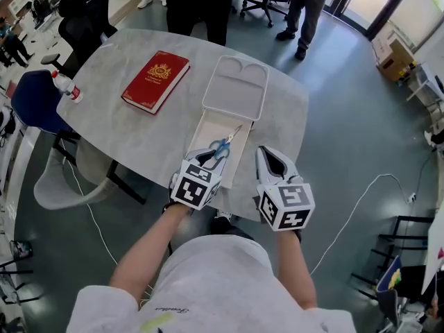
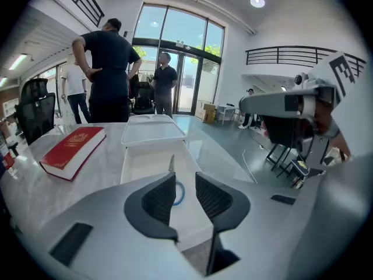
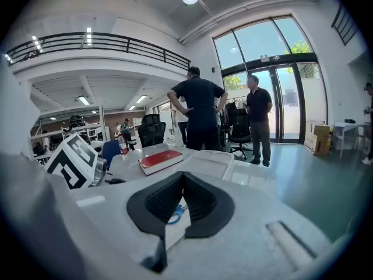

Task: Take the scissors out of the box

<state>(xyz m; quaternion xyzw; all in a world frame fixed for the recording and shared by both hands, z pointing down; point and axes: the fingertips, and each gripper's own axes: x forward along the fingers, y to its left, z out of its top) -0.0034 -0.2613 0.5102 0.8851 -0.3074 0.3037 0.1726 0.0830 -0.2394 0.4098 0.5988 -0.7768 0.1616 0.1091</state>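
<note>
A red hardback book (image 1: 156, 80) is lying at 11 o'clock on the grey marbled table (image 1: 139, 137), with a white tray-like lid (image 1: 236, 89) at 12. Blue-handled scissors (image 1: 223, 146) are lying in the open white box (image 1: 214, 127), just beyond the left gripper (image 1: 208, 158), whose jaws are spread and empty. The right gripper (image 1: 267, 155), jaws pressed together, is hovering at the box's 3 o'clock, near the table's right edge.

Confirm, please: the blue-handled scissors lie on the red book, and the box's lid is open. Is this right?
Not quite. The scissors lie inside the white box, not on the red book, which sits apart to its left; the head view shows this. The lid is open, as you say.
</note>
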